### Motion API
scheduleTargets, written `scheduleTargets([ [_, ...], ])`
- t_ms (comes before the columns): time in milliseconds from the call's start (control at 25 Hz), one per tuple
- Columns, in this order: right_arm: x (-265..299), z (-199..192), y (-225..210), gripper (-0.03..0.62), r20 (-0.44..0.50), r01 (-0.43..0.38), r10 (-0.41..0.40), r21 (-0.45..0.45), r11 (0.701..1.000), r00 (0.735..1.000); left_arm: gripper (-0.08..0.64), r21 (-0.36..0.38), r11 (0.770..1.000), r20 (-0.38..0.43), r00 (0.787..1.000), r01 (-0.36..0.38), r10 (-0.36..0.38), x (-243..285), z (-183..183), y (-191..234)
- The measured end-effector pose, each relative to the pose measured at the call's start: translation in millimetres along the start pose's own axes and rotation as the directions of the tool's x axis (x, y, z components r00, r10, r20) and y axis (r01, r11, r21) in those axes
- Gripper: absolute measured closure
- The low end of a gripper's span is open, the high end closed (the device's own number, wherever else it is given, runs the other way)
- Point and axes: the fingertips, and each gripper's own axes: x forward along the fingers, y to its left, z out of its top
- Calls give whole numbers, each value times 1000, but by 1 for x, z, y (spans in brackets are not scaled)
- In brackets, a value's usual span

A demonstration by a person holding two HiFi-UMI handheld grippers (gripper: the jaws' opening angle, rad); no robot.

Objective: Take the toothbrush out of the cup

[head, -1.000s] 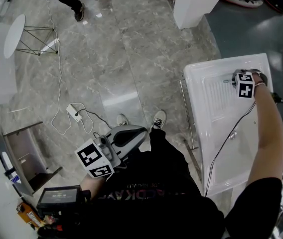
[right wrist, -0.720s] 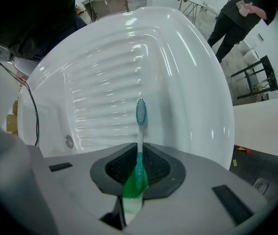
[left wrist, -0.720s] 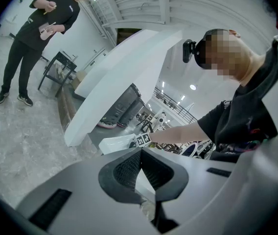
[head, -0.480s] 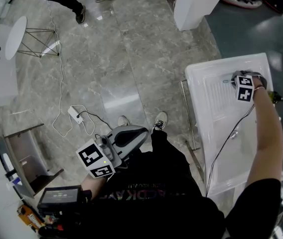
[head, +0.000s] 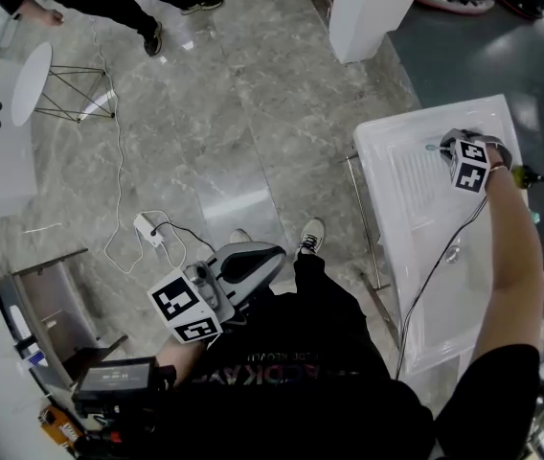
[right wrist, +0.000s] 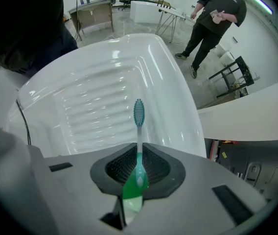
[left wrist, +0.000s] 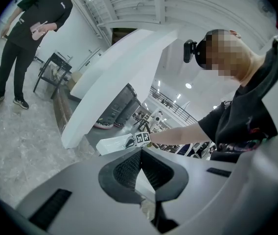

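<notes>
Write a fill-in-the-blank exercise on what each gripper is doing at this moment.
1. The right gripper has its jaws shut on a green-handled ____.
2. The ridged drainboard beneath that gripper is coloured ____.
3. The left gripper, with its jaws together, holds ____.

Missing words: toothbrush; white; nothing.
</notes>
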Motion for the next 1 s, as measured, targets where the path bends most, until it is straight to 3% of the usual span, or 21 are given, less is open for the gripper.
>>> scheduleTargets([
  [200,-2,6,-4,549,71,45,-53,104,994,996,554,10,1000,-5,1000,6,-6,-1,-1,0],
  [360,-14,16,-12,549,163,87,-129,244,966,978,552,14,1000,-6,1000,7,-7,-2,-1,1],
  [560,-23,21,-6,549,193,123,-190,314,941,963,552,27,999,-12,1000,29,-29,1,0,-1],
  [760,-50,20,-7,549,242,173,-314,468,867,918,552,59,995,-38,996,77,-75,8,0,-9],
  [1000,-109,43,-10,549,246,219,-459,629,746,854,554,74,982,-72,983,176,-171,-3,25,-3],
])
